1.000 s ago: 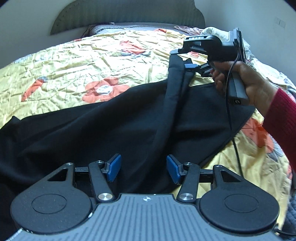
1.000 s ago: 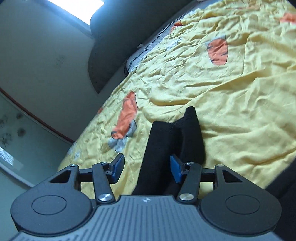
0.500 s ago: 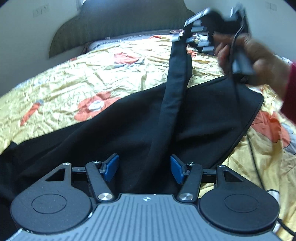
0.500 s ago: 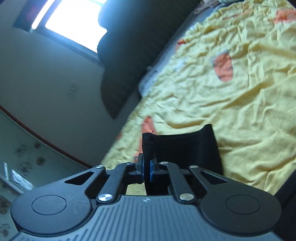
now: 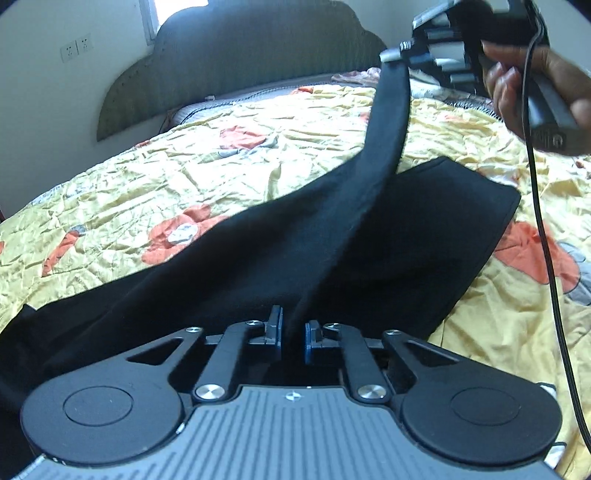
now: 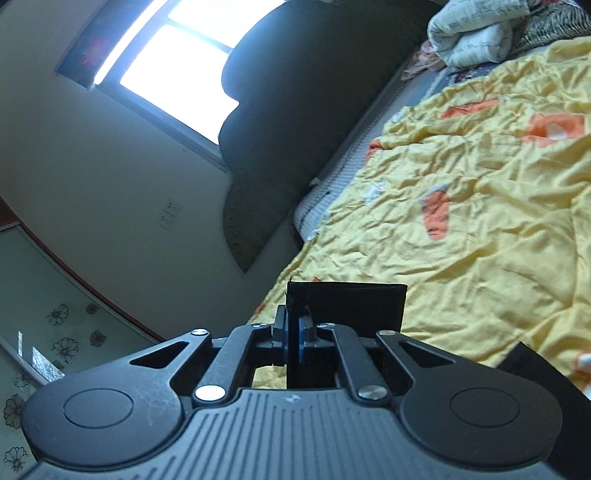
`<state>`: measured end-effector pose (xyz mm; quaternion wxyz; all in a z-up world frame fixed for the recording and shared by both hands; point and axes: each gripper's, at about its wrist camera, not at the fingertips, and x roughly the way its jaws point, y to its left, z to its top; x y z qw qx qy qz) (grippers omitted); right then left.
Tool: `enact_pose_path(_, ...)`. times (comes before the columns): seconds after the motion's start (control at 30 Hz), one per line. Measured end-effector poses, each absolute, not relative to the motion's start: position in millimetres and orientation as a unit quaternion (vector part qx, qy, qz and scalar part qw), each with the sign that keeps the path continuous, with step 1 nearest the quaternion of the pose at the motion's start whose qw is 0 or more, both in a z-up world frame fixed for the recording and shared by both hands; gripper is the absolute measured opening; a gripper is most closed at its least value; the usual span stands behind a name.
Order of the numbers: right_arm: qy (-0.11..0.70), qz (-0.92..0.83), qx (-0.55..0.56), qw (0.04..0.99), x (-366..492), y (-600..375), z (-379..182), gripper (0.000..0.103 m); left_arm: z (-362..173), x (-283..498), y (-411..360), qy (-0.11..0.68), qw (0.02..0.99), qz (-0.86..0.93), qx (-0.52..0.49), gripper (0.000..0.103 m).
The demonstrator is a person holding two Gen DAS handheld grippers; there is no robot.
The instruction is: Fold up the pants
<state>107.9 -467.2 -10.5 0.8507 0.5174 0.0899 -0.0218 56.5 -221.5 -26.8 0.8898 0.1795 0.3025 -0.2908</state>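
Note:
Black pants [image 5: 258, 266] lie spread over a yellow flowered bedspread [image 5: 184, 177]. A taut band of their edge rises from my left gripper [image 5: 293, 332] up to my right gripper [image 5: 397, 55], which a hand [image 5: 535, 85] holds at the top right. The left jaws are closing, and their blue pads [image 5: 276, 328] pinch a fold of the black cloth. In the right wrist view my right gripper [image 6: 294, 332] is shut on the pants' edge, and a flat black flap [image 6: 354, 306] stands up just beyond its pads.
A dark padded headboard [image 5: 240, 62] backs the bed against the wall. Bundled white bedding [image 6: 476, 33] lies at the bed's head. A black cable [image 5: 546, 240] hangs from the right gripper over the bedspread. A window [image 6: 166, 70] is behind.
The left jaws have come together on the fold of cloth. The right gripper shut on the pants' edge, then rose and drew away, pulling the band taut.

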Motion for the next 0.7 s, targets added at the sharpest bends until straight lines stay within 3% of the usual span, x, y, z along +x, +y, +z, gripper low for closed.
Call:
enact_pose_path(0.13, 0.114, -0.031, 0.525, 0.843, 112, -476, -16, 0.005, -9, 65, -212, 0.271, 0.913, -0.268, 0.146, 0.010)
enact_pose_path(0.23, 0.072, -0.015, 0.493, 0.867, 95, -473, 9, 0.005, 9, 66, -198, 0.255, 0.923, -0.269, 0.103, 0.010)
enact_pose_path(0.33, 0.050, -0.027, 0.455, 0.889, 66, -470, 17, 0.005, 5, 58, -200, 0.275, 0.902, -0.309, 0.124, 0.010)
enact_pose_path(0.53, 0.158, -0.128, 0.474, 0.856, 33, -479, -52, 0.005, -23, 47, -210, 0.315, 0.875, -0.337, 0.149, 0.010)
enact_pose_path(0.7, 0.136, -0.126, 0.480, 0.858, 23, -477, -50, 0.005, -6, 52, -197, 0.306, 0.885, -0.332, 0.111, 0.010)
